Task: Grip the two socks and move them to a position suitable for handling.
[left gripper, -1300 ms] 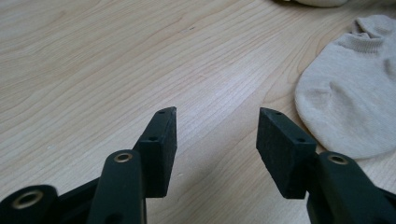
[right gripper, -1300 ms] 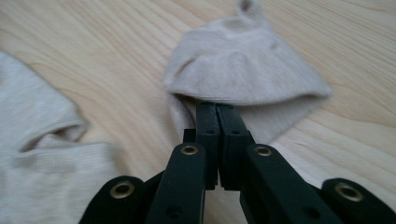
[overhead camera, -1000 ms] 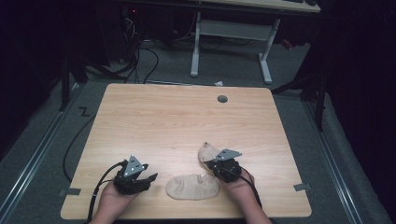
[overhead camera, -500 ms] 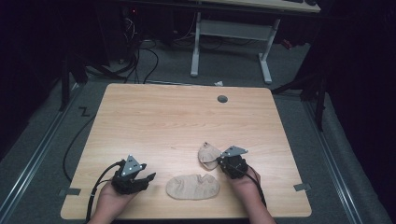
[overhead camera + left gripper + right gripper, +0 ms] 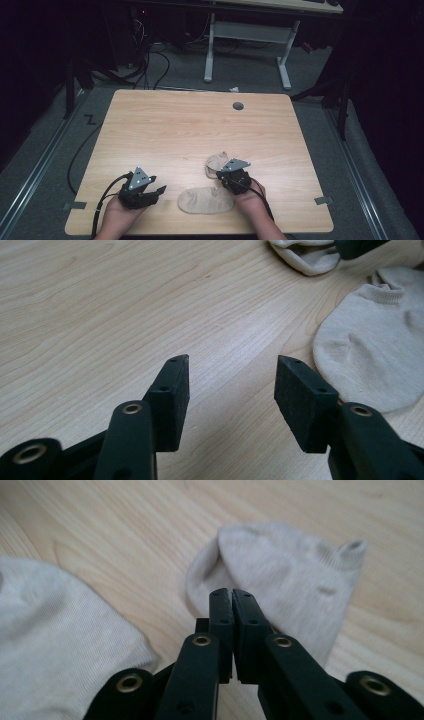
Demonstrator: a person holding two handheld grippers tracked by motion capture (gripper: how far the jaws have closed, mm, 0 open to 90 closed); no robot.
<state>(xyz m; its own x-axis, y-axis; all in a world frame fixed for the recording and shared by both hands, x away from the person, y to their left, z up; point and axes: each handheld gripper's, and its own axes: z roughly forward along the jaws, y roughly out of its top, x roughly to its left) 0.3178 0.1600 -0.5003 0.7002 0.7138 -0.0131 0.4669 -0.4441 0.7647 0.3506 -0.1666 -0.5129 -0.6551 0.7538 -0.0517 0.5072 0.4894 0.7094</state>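
Two beige ankle socks lie on the wooden table [image 5: 190, 130]. One sock [image 5: 205, 200] [image 5: 370, 355] [image 5: 60, 645] is spread flat near the front edge, between my hands. The second, crumpled sock [image 5: 216, 161] [image 5: 305, 252] [image 5: 285, 575] lies just beyond it. My right gripper [image 5: 220, 173] [image 5: 232, 594] is shut, its tips over the near edge of the crumpled sock; no fabric is visible between the jaws. My left gripper [image 5: 159, 191] [image 5: 232, 367] is open and holds nothing, resting low over bare wood just left of the flat sock.
A round cable hole [image 5: 238, 106] sits near the table's far edge. Tape marks [image 5: 322, 201] lie on the floor by the front corners. Beyond the table are white desk legs [image 5: 209, 50] and cables on the floor.
My right gripper drifted right, away from the crumpled sock, then came back left to its near edge. Both socks stayed put. The left gripper barely moved.
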